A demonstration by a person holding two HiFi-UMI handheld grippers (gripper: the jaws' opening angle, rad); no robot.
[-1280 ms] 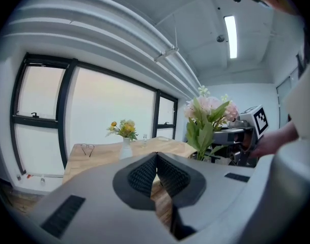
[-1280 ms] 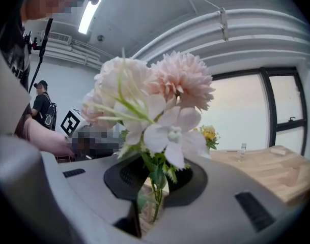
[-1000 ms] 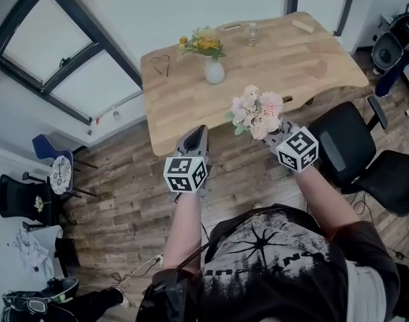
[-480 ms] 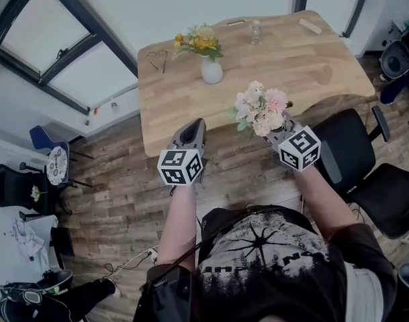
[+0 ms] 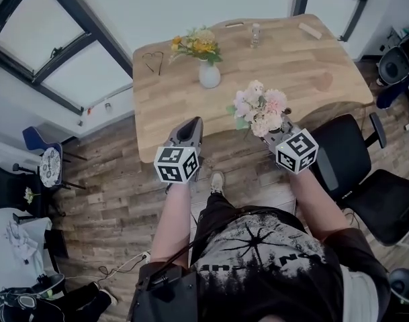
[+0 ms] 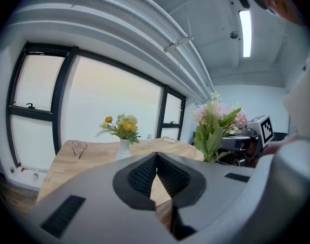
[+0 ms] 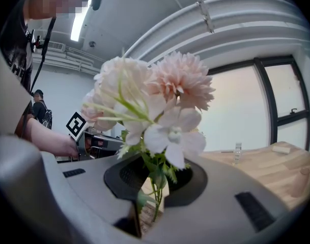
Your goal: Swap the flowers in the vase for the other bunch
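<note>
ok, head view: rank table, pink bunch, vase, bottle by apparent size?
1. table
2. pink bunch
3. vase
4. bottle
The pink bunch is nearer the camera, so its lead over the vase is unsure.

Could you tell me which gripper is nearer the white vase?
Left. The left gripper faces the vase from the table's near edge; the right gripper, holding the pink bunch, is farther aside.

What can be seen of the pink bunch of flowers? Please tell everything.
The pink bunch has large pale pink and white blooms above green leaves and thin green stems. It stands upright, its stems clamped in the right claw, held in the air by the near edge of the wooden table. Nothing else touches it.
</note>
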